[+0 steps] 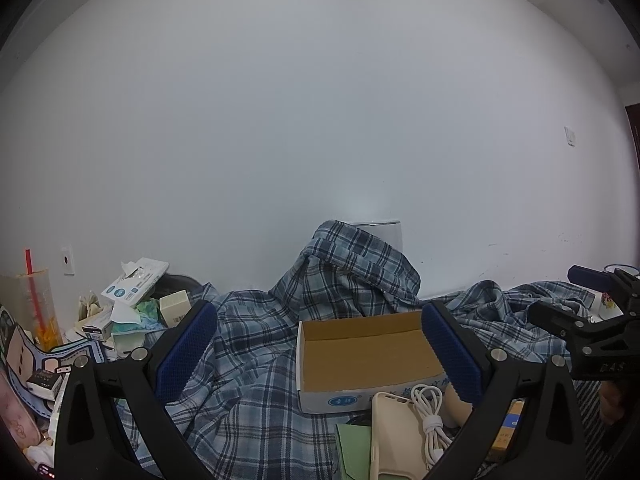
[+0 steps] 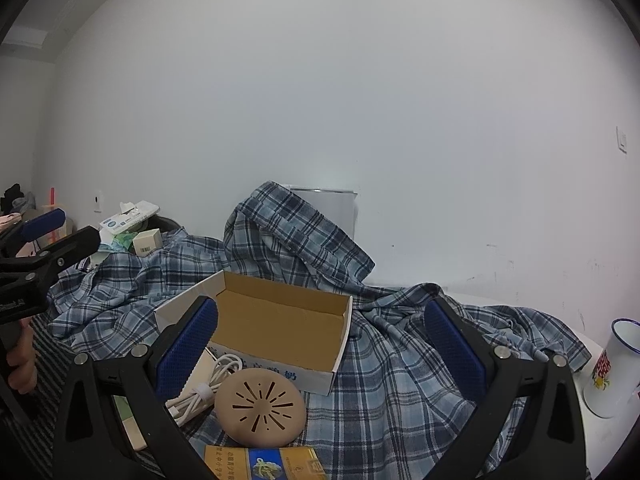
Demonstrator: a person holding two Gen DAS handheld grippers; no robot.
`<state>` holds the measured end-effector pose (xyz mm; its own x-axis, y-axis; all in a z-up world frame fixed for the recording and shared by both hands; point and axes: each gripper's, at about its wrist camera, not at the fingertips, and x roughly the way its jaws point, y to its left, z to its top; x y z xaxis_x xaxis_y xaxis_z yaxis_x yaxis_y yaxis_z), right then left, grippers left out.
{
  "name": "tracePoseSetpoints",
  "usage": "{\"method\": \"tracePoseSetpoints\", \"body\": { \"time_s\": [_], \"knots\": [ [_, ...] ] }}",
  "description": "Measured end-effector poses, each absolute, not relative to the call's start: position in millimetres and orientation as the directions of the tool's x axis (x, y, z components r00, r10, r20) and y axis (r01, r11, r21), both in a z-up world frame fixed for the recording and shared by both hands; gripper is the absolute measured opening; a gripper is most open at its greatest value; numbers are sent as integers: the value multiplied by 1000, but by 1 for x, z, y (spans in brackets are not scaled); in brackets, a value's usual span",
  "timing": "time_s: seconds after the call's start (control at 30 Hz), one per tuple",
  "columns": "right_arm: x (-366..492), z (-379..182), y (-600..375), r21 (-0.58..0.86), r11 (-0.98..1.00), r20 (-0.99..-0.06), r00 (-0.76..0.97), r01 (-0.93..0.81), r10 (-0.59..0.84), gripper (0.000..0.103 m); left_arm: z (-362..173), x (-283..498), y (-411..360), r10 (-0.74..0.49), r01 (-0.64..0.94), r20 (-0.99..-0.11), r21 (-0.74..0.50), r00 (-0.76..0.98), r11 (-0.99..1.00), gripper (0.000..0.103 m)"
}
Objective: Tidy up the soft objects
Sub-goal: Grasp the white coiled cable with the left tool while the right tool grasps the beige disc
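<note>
Both grippers open, nothing held. Left gripper (image 1: pixel 320 354) hangs over the plaid shirt (image 1: pixel 248 356); right gripper (image 2: pixel 322 354) same, jaws wide apart, over shirt + cardboard box (image 2: pixel 280 320).

Shirt = the soft thing. Crumpled, spread across most of the surface, one part draped up over a white upright item (image 2: pixel 332 204) at the back edge by the wall. Box sits on the shirt, open, empty inside.

Near front edge, just beside the box: white coiled cable (image 2: pixel 204 388), touching a beige round vented disc (image 2: pixel 260 406).

Right cam only: whole disc, yellow/blue pack (image 2: pixel 264 466) at front edge, enamel mug (image 2: pixel 612 368) at right edge, and the left gripper seen side-on at far left w/ a hand (image 2: pixel 20 364) on its grip.

Left cam only: cream phone case (image 1: pixel 394 436) next to the cable, green flat item (image 1: pixel 354 450) beside it, clutter pile at left edge — tissue pack (image 1: pixel 134 282), small boxes, plastic cup w/ red straw (image 1: pixel 36 304). Right gripper shows side-on at far right here.
</note>
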<state>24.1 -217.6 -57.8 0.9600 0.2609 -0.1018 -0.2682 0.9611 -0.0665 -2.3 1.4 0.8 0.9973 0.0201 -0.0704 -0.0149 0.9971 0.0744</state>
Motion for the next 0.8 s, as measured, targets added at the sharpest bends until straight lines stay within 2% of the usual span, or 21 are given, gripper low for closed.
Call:
{"method": "tracePoseSetpoints", "body": {
  "time_s": [0.13,0.27,0.4,0.5,0.67,0.8],
  "knots": [
    [28,-58,-219,-52,958,-123,954,-281,273,103,10,-7,-10,62,-50,-78,144,995,988,103],
    [33,-50,-222,-21,946,-177,932,-324,315,103,24,-7,-13,1,19,-154,127,988,992,103],
    [45,-35,-222,13,917,-286,877,-399,386,103,22,3,-8,-31,61,-258,108,966,992,103],
    [64,-35,-213,22,890,-402,811,-455,424,103,9,11,-3,-22,61,-312,115,950,992,103],
    [96,-68,-192,36,847,-596,668,-531,445,96,-11,21,1,-17,74,-427,117,904,990,103],
    [124,-102,-191,112,839,-688,567,-533,452,92,-21,23,-8,-35,130,-508,153,860,980,103]
  ]
}}
